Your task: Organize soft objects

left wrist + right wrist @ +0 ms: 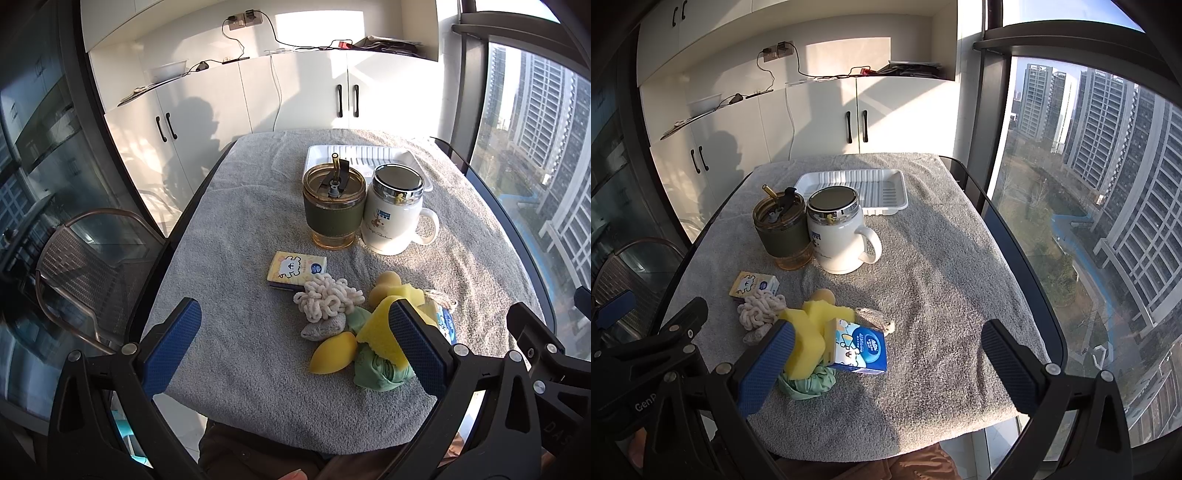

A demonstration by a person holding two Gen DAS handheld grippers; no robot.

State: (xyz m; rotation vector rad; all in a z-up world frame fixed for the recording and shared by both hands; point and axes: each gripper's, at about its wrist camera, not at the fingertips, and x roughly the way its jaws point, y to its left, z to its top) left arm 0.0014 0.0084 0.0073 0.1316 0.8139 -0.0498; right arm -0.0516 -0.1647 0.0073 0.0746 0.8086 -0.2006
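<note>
A pile of soft things lies at the near middle of the grey towel: a cream chenille scrunchie (328, 297) (761, 308), a yellow sponge (382, 332) (809, 339), a yellow egg-shaped puff (332, 352), a green cloth bundle (380, 373) (807, 384), a small grey cloth (323, 326), a yellow tissue pack (297, 268) (753, 284) and a blue tissue pack (858, 349). My left gripper (295, 343) is open above the near table edge, left of the pile. My right gripper (886, 365) is open, the pile by its left finger.
A white ribbed tray (369, 155) (857, 184) stands at the far side. In front of it stand an amber tumbler with a green sleeve (334, 206) (783, 232) and a white lidded mug (395, 214) (838, 232). A chair (81, 266) stands left; windows are right.
</note>
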